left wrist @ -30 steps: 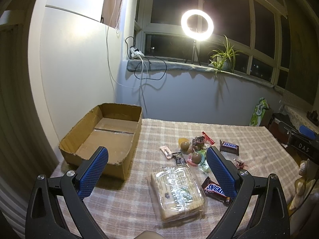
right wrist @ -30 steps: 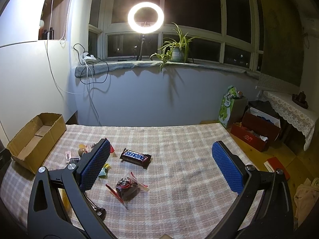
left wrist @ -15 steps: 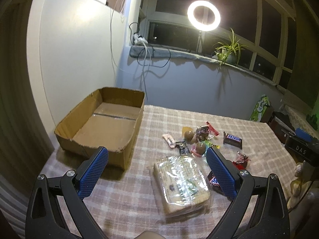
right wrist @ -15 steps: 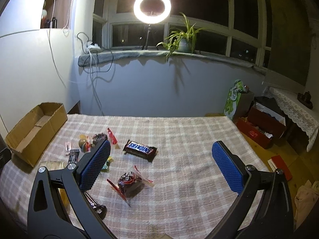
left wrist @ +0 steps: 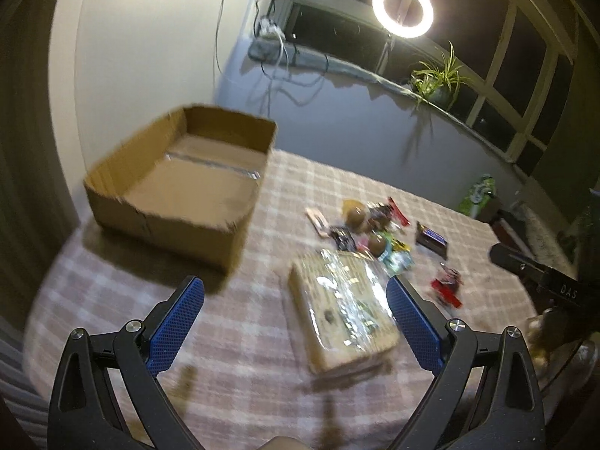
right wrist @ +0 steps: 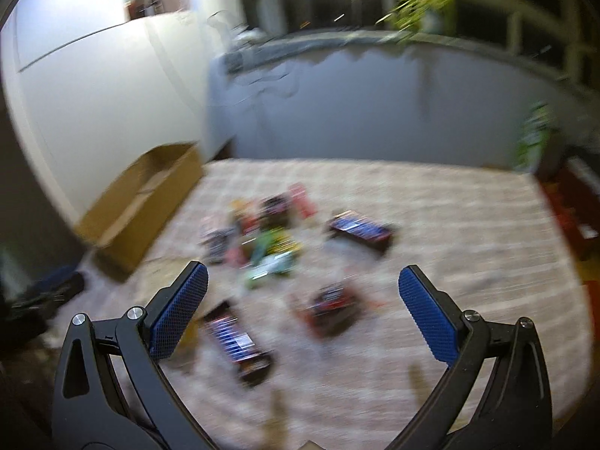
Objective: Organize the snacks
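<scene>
An open brown cardboard box (left wrist: 180, 183) stands empty at the table's left; it also shows in the right wrist view, box (right wrist: 142, 206). A clear-wrapped pack of biscuits (left wrist: 341, 318) lies between and just beyond the blue pads of my open left gripper (left wrist: 296, 322). Behind it sits a heap of small sweets (left wrist: 367, 232), a dark chocolate bar (left wrist: 431, 240) and a red-wrapped sweet (left wrist: 446, 288). My right gripper (right wrist: 303, 311) hangs open above the table, over a red-wrapped sweet (right wrist: 333, 307), with one chocolate bar (right wrist: 236, 341) near its left pad and another (right wrist: 360, 230) farther off. That view is blurred.
A checked cloth (left wrist: 232, 337) covers the table. A ring light (left wrist: 403, 9) and a potted plant (left wrist: 438, 78) stand on the windowsill behind. A white wall (left wrist: 142, 56) rises close to the box. Bags and boxes (right wrist: 577, 202) sit on the floor at the right.
Both grippers have tilted downward and moved closer to the table. The right one has swung left toward the sweets. Both stay open and nothing on the table has shifted.
</scene>
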`<state>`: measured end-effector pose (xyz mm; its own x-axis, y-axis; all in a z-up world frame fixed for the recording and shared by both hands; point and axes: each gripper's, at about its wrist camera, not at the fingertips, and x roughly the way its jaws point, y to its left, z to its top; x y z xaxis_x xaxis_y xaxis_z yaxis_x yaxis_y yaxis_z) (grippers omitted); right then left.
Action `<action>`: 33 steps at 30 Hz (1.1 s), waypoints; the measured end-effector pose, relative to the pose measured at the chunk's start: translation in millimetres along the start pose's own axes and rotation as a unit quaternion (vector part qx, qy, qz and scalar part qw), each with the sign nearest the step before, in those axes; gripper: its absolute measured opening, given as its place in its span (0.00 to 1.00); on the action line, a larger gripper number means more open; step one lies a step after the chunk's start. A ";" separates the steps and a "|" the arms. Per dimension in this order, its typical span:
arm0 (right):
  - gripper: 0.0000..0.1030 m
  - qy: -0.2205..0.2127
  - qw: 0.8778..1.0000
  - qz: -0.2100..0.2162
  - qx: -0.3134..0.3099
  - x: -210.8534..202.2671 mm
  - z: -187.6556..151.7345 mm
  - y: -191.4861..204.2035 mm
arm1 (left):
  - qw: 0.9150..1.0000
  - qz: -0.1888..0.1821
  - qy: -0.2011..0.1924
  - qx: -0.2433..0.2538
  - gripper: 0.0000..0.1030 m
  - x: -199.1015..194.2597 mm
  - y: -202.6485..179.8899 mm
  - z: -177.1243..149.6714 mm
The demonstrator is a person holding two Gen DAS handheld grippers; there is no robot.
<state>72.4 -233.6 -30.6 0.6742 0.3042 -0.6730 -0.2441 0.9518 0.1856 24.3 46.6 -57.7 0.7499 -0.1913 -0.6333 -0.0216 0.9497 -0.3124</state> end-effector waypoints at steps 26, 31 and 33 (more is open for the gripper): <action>0.65 0.213 0.956 0.201 -0.010 102.1 -8.6 74.1 | 0.990 -0.091 0.107 -0.027 0.58 41.6 -2.2 -26.3; 0.57 0.231 0.949 0.213 -0.004 110.7 -10.4 77.0 | 0.989 -0.095 0.109 -0.029 0.56 46.1 -1.6 -24.9; 0.56 0.236 0.948 0.211 -0.010 112.6 -10.5 79.4 | 0.989 -0.097 0.111 -0.031 0.56 49.3 -0.9 -24.5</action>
<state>121.6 -124.2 -99.1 0.1272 0.6024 -0.7880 -0.4396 0.7463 0.4997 45.0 30.3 -106.0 0.5797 -0.4241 -0.6958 0.0629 0.8746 -0.4807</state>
